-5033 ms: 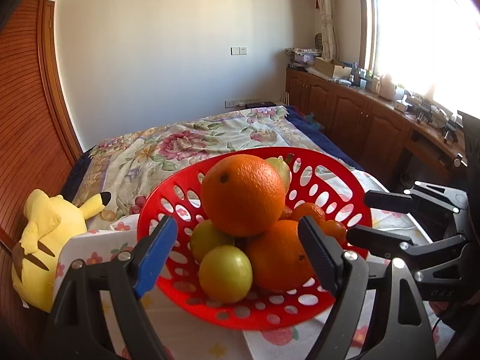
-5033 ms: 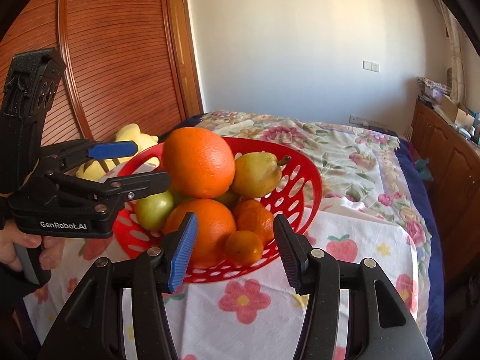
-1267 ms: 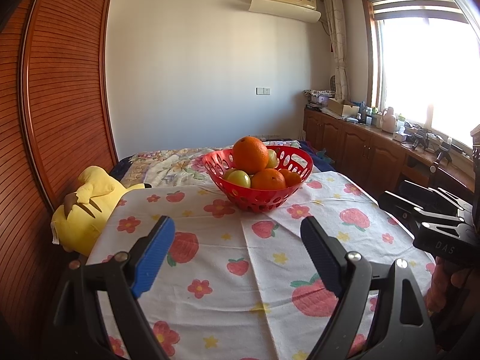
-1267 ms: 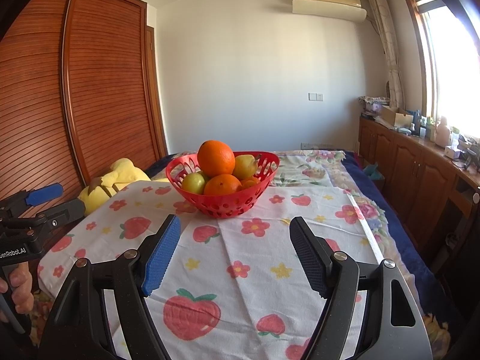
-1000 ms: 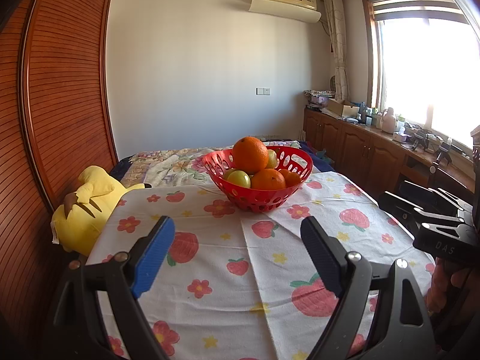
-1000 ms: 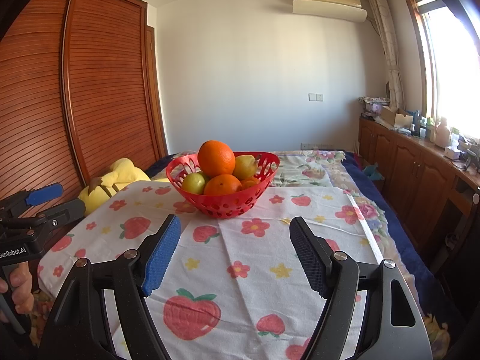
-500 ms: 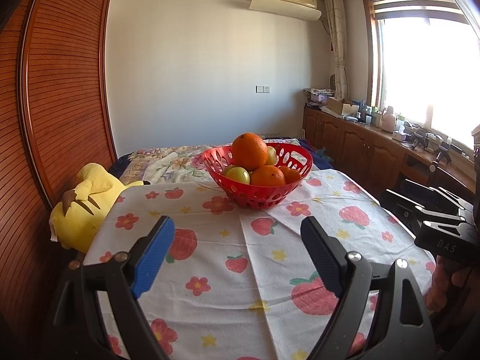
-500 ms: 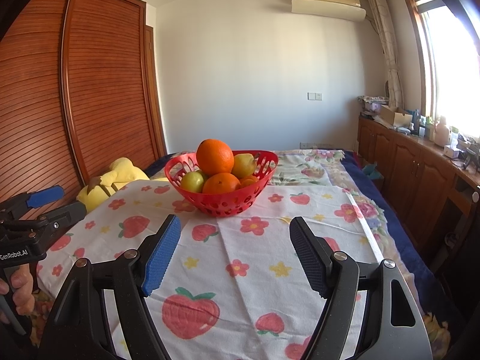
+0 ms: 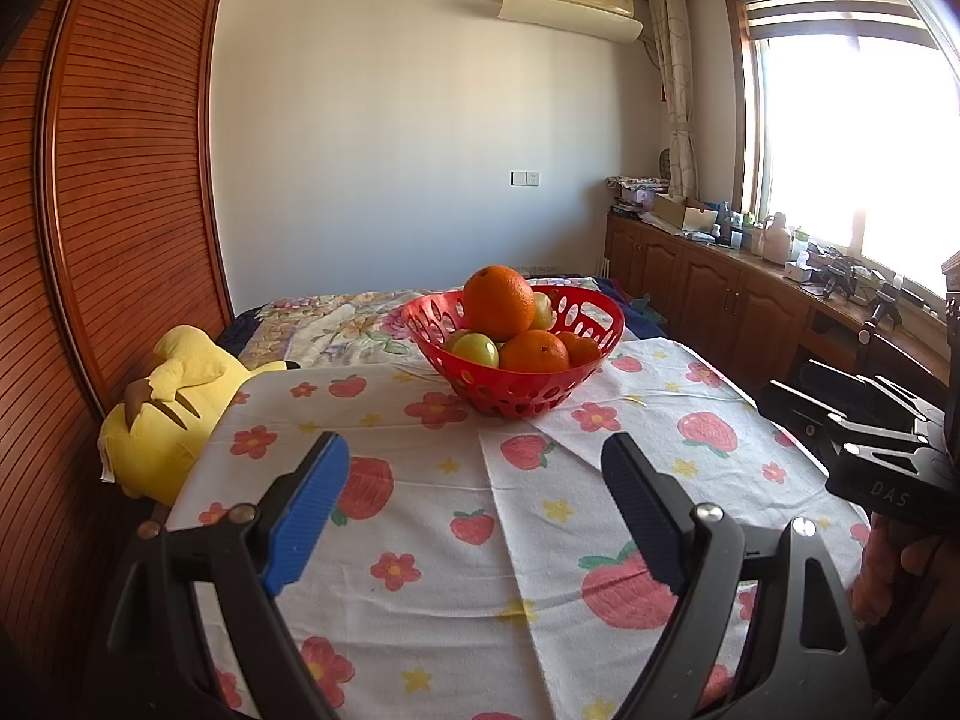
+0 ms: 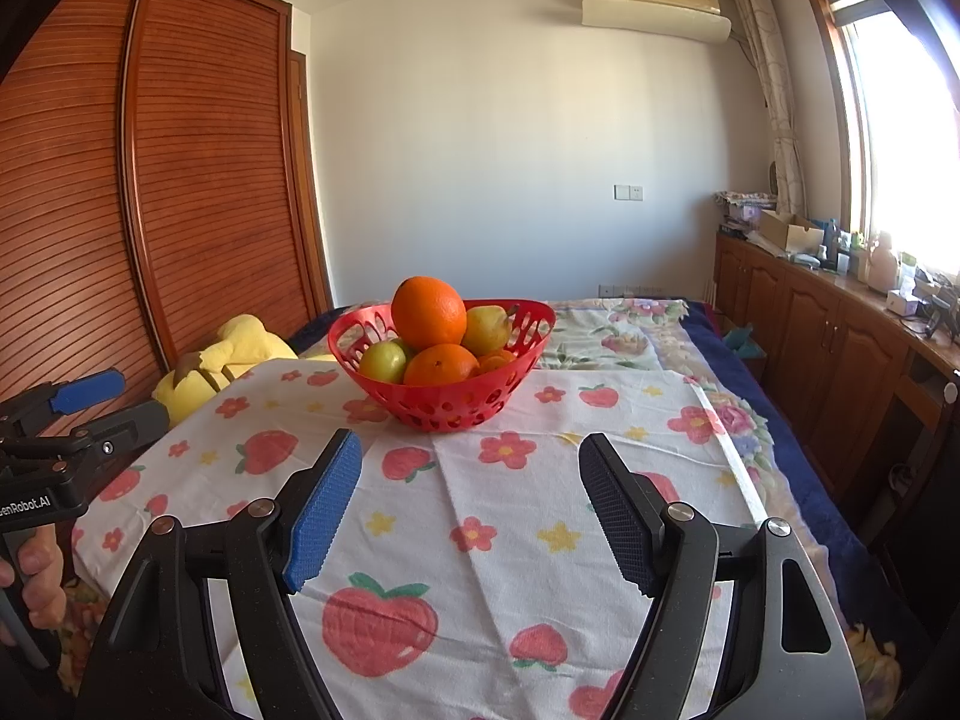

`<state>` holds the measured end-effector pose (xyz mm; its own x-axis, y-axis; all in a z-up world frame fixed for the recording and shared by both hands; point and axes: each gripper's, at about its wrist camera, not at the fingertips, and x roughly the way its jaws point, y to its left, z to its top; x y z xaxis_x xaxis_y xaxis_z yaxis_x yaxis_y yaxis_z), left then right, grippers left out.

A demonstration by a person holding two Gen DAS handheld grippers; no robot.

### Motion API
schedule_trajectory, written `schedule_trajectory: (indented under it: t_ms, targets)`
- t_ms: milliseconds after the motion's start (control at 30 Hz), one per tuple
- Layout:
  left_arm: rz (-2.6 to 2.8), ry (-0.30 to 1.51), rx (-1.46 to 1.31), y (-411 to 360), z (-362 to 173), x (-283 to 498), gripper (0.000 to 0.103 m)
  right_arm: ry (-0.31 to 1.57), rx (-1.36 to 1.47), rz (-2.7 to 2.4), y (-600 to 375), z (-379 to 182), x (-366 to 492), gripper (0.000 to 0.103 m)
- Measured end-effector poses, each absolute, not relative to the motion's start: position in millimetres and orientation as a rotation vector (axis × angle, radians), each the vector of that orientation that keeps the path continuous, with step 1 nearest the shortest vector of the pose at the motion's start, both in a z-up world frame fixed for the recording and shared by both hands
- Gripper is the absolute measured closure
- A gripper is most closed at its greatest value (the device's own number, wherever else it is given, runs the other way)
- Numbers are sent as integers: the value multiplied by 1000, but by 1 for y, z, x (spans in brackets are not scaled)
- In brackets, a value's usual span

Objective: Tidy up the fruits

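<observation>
A red perforated basket (image 9: 576,387) (image 10: 498,399) stands at the far middle of the table on a strawberry-print cloth (image 9: 432,516) (image 10: 480,528). It is heaped with fruit: a big orange (image 9: 499,302) (image 10: 428,312) on top, a second orange (image 9: 534,353) (image 10: 441,365), a green apple (image 9: 477,350) (image 10: 384,361) and a pear (image 10: 486,330). My left gripper (image 9: 474,480) is open and empty, well short of the basket. My right gripper (image 10: 471,492) is also open and empty near the table's front. Each gripper shows at the edge of the other's view, held by a hand.
A yellow plush toy (image 9: 168,396) (image 10: 231,357) lies off the table's left edge beside a wooden slatted wardrobe (image 9: 120,210). Behind the table is a bed with a floral cover (image 10: 606,330). Wooden cabinets (image 9: 720,294) with clutter run under the window on the right.
Five seconds ago both grippers were close around the basket; now they are drawn back to the table's front. Over the last second nothing has visibly moved.
</observation>
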<state>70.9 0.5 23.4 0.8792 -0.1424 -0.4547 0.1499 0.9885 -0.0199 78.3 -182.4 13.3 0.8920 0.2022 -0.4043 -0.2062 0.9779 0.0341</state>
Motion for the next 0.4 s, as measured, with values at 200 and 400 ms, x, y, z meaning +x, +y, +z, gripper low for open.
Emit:
schedule_trajectory:
  t_ms: [200, 400]
  targets:
    - [-152, 472, 16, 0, 23, 71, 16, 420, -9, 212, -183, 13, 78, 26]
    - [-154, 478, 17, -1, 22, 71, 16, 421, -9, 212, -183, 13, 78, 26]
